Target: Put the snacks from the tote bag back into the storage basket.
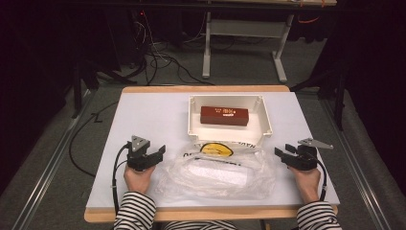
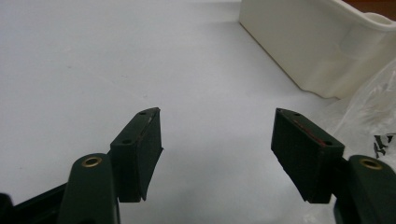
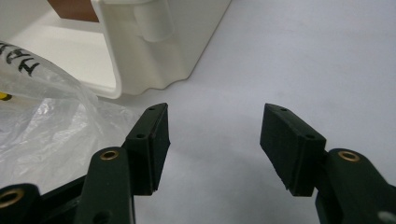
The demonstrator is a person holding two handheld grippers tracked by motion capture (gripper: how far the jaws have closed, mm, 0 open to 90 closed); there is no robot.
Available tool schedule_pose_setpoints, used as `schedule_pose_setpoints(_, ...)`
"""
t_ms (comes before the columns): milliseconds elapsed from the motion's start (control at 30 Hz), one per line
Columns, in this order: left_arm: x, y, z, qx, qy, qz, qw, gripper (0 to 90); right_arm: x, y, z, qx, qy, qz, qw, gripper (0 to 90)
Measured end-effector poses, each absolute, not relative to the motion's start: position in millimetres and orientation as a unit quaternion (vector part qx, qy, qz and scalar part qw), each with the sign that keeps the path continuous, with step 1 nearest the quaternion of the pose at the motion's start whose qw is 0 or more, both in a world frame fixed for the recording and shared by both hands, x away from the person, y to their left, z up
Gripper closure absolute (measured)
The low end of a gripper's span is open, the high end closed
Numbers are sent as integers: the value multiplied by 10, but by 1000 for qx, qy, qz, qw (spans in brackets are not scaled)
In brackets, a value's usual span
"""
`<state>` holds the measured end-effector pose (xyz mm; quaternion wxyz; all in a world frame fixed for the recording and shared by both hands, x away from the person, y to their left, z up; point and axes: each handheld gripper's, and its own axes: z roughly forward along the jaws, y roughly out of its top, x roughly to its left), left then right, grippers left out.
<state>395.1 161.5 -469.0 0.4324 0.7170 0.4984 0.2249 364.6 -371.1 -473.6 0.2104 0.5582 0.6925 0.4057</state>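
Both grippers rest low at the two ends of a crumpled clear plastic bag (image 1: 218, 173) that lies on the white tabletop (image 1: 143, 120), just in front of a white box (image 1: 229, 120) holding a brown carton (image 1: 224, 116). The left gripper (image 1: 160, 152) has its fingers (image 2: 140, 149) spread with nothing between them; the bag's edge lies just off its right finger. The right gripper (image 1: 281, 154) likewise stands with fingers (image 3: 149, 140) apart over bare tabletop, the bag just beside its left finger. The step in hand appears to be taking hold of the bag from both ends. To do it well, each gripper should slide inward until a fold of film sits between the pads, then close on a gathered bunch, not a single slippery layer. Both should lift evenly, keeping clear of the box wall.
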Motion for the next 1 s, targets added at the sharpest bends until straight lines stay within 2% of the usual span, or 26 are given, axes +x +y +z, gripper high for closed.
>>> schedule_pose_setpoints(500, 3981, 1639, -4830, 707, 516, 227, 428, 332, 3660, -3662, -4761, 555, 698, 390, 228, 430)
schedule_pose_setpoints(1000, 3917, 1599, -4834, 710, 498, 250, 431, 346, 3625, -3643, -4770, 550, 694, 388, 254, 428)
